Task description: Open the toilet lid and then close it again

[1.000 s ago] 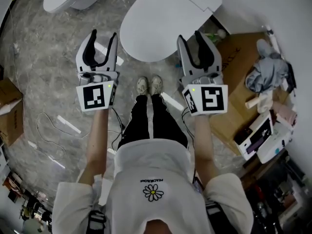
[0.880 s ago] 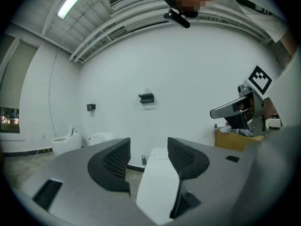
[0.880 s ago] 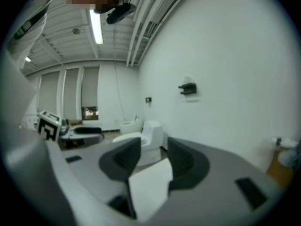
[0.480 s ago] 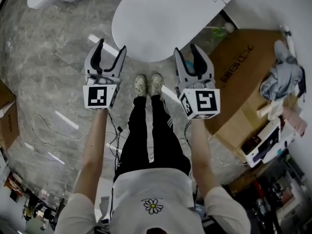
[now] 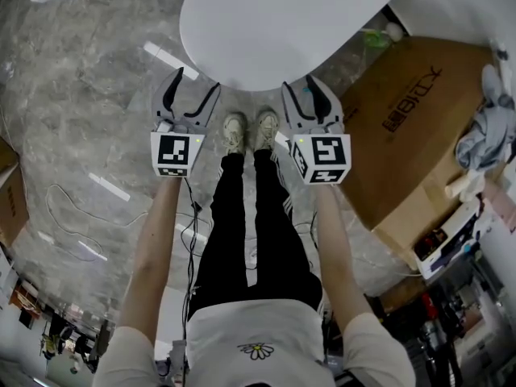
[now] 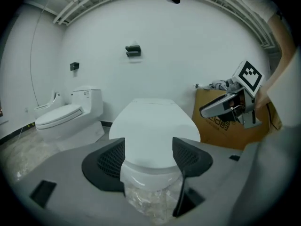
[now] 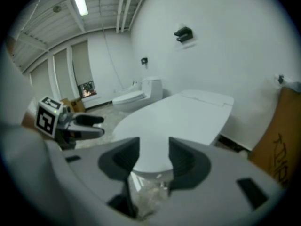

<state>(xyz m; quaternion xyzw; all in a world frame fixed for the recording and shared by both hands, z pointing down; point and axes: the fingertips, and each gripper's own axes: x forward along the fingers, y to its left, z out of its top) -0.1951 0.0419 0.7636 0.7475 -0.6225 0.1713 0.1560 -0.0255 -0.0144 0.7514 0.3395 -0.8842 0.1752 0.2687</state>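
The white toilet lid (image 5: 274, 22) lies shut on the bowl, straight ahead of me. Both grippers hang just short of its front rim, apart from it. My left gripper (image 5: 198, 81) is at the lid's front left, its jaws opening with nothing between them. My right gripper (image 5: 301, 85) is at the front right, jaws also opening and empty. In the left gripper view the lid (image 6: 153, 126) shows beyond the spread jaws of the left gripper (image 6: 148, 147). In the right gripper view the lid (image 7: 183, 117) stretches away past the right gripper (image 7: 154, 147).
A large cardboard box (image 5: 419, 127) stands right of the toilet, with cloth and clutter beyond it. A second toilet (image 6: 66, 114) stands at the left along the wall. Cables (image 5: 72, 216) trail on the marble floor. My shoes (image 5: 246, 131) are just before the bowl.
Both grippers have sunk and drawn together towards the front rim of the lid. The left jaws have spread visibly wider; the right jaws a little.
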